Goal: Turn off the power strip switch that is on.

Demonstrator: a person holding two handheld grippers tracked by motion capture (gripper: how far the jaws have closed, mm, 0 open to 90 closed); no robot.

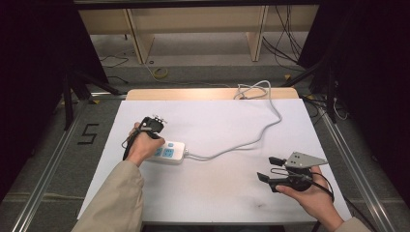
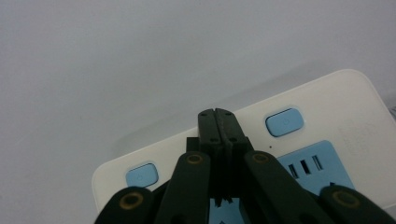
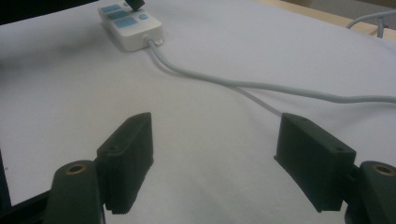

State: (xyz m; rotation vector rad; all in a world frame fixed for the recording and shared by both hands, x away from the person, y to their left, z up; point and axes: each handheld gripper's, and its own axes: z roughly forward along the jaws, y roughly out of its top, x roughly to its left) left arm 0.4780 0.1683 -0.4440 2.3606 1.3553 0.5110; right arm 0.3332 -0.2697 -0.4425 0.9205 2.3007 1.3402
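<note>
The white plastic power strip with blue sockets (image 1: 170, 152) lay left of centre on the white-covered desk (image 1: 232, 193). The left gripper (image 2: 220, 123), fingers clenched empty, pressed it; the right gripper (image 3: 215, 154) hovered nearby, fingers released.

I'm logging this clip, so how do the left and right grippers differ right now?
The left gripper has its jaws pressed together; the right gripper has its jaws spread wide. The left one is down over the power strip, between its two blue buttons; the right one is apart from it, above bare white table. Both are black, hand-held and grip nothing.
</note>
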